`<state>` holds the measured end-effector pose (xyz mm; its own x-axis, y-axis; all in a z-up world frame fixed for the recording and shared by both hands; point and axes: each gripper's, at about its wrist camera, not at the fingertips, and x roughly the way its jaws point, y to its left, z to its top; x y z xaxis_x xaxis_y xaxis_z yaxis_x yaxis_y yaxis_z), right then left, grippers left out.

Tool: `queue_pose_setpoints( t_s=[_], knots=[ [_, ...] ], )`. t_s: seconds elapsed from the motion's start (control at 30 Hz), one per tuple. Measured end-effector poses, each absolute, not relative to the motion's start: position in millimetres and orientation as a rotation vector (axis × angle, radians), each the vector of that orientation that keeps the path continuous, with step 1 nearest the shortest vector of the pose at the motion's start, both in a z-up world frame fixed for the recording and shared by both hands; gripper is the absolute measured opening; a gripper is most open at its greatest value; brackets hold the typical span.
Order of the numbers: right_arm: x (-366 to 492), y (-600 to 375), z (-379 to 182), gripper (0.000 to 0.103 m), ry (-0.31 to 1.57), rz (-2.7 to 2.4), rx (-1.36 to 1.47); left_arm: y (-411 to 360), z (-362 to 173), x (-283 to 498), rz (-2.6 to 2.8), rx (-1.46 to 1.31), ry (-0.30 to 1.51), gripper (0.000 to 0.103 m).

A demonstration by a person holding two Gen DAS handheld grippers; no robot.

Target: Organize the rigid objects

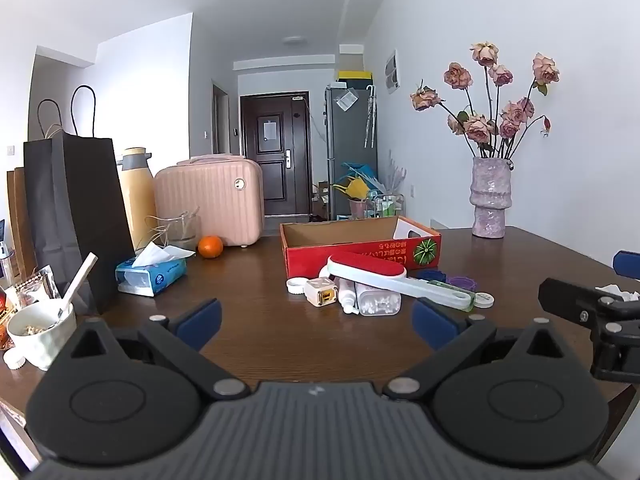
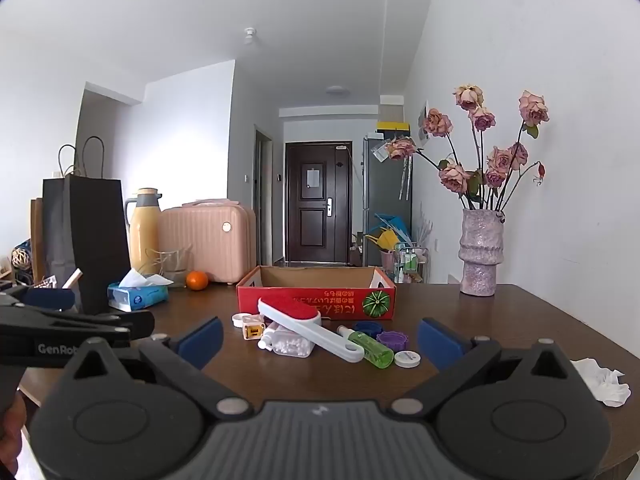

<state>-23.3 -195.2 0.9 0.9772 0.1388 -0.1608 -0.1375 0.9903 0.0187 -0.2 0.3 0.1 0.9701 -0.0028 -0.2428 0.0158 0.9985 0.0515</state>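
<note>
Red box, lint brush atop clutter, perhaps touching

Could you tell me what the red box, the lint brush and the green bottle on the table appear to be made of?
Red box: likely corrugated cardboard, brown unprinted inside, glossy red print outside.
Lint brush: white, smooth, probably moulded plastic, with a matte red fabric-like pad.
Green bottle: translucent, light passing through; probably plastic, though glass cannot be excluded.

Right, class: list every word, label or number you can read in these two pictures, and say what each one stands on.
"GenRob", cut off at the edge: on the left gripper, as the right wrist view shows it.
Yellow print on the red cardboard box: upside down, too blurred to read.
Logo on the tissue pack: too small.
Paper on the door: unreadable.
</note>
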Motion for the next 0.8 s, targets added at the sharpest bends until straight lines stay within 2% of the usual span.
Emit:
queue_pose_setpoints(
  t_s=[0.8],
  knots=[
    [-22.7,-195.7,0.3,0.103,0.164,0.139,0.001,1.0,-1.5,-0.9,-0.008,0.051,0.253,0.103]
  ],
)
